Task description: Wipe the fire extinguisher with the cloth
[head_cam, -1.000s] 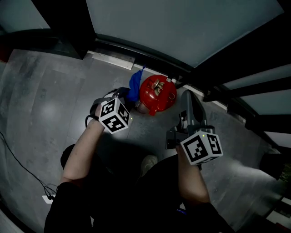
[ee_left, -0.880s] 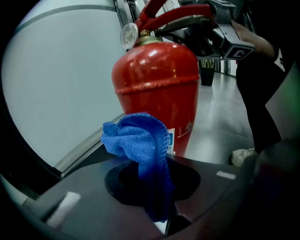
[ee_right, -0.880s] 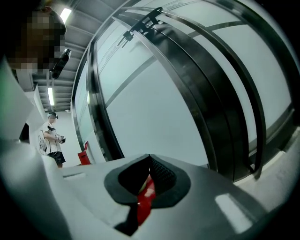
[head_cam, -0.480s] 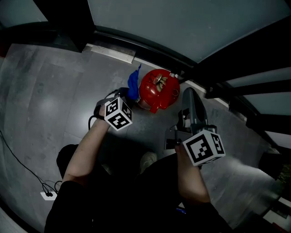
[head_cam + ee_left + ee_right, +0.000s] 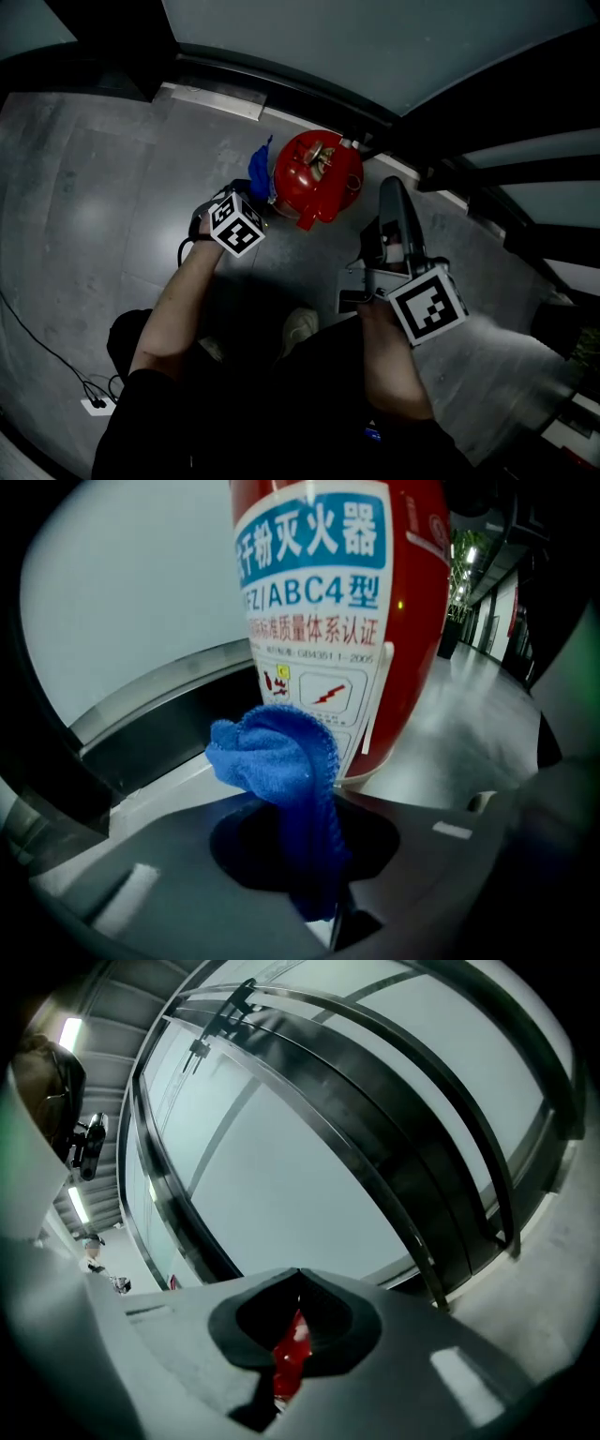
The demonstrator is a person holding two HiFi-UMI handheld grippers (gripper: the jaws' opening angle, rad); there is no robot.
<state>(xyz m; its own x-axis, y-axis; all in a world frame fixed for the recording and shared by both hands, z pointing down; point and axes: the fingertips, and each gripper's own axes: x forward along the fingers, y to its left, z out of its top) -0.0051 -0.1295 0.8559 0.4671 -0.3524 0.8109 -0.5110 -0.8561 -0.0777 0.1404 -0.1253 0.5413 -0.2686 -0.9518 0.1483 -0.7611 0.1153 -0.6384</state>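
**Desk:** What have you got on the left?

**Me:** My left gripper (image 5: 323,907) is clamped on the blue cloth (image 5: 281,761). The cloth bunches up out of the jaws, right in front of the lower part of the label (image 5: 314,592) on the fire extinguisher (image 5: 412,621). I cannot tell whether it is pressing on the label or just short of it.

**Desk:** And the extinguisher itself?

**Me:** It is upright on the grey floor (image 5: 112,187), close to the foot of the glass wall (image 5: 375,47). From the head view the cloth lies along its left flank.

**Desk:** Anything different from a second ago?

**Me:** The extinguisher now sits a touch higher and further left in the head view. The cloth shows as a thinner blue strip; a second ago it spread wider by the extinguisher's upper left. The left marker cube is still just down-left of the red body.

**Desk:** Right side?

**Me:** My right gripper (image 5: 296,1283) has its jaws closed together and points at the glass. It is off to the right of the extinguisher and not touching it, much where it was. A red sliver shows in the slit between its jaws; I cannot tell what it is.
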